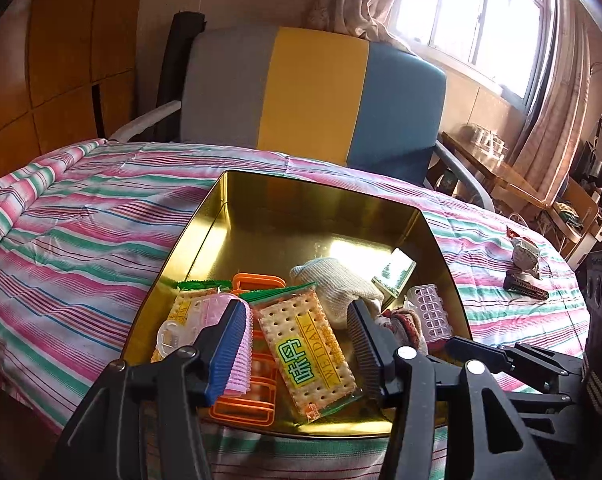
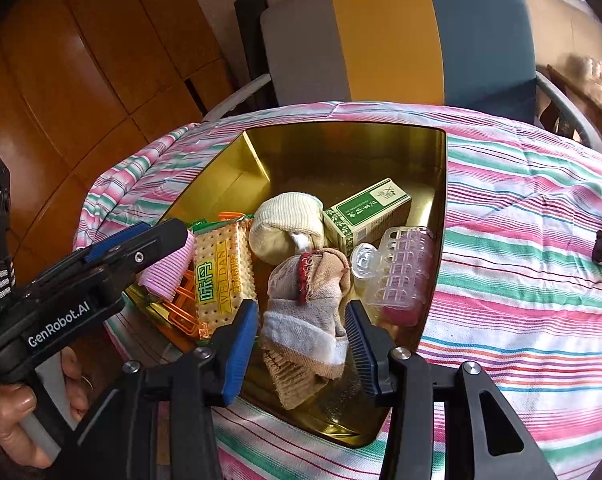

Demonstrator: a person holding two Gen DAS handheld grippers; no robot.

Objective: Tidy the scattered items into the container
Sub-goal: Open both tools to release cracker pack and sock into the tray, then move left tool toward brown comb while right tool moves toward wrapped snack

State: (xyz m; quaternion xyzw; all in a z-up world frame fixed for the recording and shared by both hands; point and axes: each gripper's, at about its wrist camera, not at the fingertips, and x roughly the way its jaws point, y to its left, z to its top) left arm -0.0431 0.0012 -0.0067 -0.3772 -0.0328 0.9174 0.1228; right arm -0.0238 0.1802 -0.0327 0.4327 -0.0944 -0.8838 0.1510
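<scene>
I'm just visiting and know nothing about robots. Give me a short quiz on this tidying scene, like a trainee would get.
1. True or false: the green box lies inside the gold tin.
2. What lies between the right gripper's fingers? A sock, B cracker pack, C nothing.
3. Fill in: the dark ridged item rests ___ the tin, on the striped bedspread.
Key: 1 true; 2 A; 3 outside.

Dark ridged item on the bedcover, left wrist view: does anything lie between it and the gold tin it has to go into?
Nothing visible does. Only bare striped bedcover separates the dark ridged item from the gold tin, whose top is open. The crumpled wrapper lies just behind the item, not on the tin's side.
</scene>
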